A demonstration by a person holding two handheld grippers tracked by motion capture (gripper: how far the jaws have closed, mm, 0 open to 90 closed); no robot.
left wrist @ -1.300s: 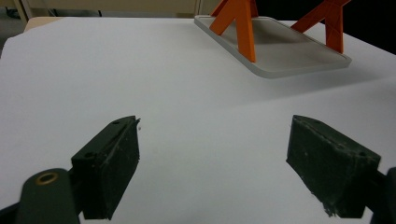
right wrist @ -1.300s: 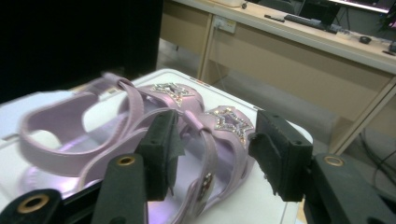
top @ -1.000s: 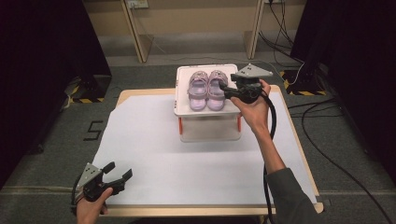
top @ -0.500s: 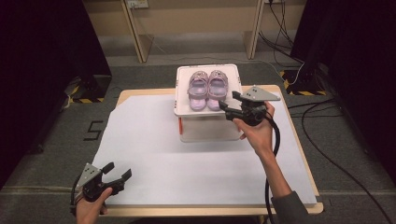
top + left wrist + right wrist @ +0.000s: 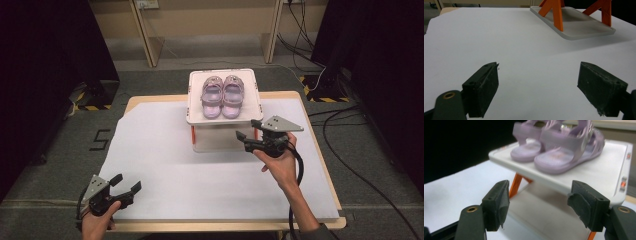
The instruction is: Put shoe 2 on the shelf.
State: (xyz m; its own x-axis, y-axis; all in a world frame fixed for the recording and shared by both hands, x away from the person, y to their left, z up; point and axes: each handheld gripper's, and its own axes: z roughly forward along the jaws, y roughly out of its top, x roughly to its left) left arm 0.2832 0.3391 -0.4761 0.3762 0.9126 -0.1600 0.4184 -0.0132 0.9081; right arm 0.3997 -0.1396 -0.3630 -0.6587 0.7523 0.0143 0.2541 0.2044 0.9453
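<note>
A desk (image 5: 165, 165) covered in white sheeting is seen on a grey floor, with dark curtains to either side. At the far middle of the desk a white tray (image 5: 196, 112) is raised on orange legs (image 5: 514, 185) above a clear base plate (image 5: 584, 32). A pair of lilac sandals (image 5: 222, 96) is set side by side on the tray, toes pointing away from the person.

The right gripper (image 5: 248, 135) is held just in front of the tray's near right corner, level with its edge; its jaws are apart and nothing is held between them. The left gripper (image 5: 125, 184) is held low at the near left of the desk, well apart from the tray, jaws likewise apart and empty.

The sandals are judged to be seated as a pair, so the step in hand appears to be clearing the tray. It is advised that the right gripper be drawn back level and kept off the tray rim, which overhangs its legs and could be tipped by a knock. The jaws should be left apart meanwhile.
</note>
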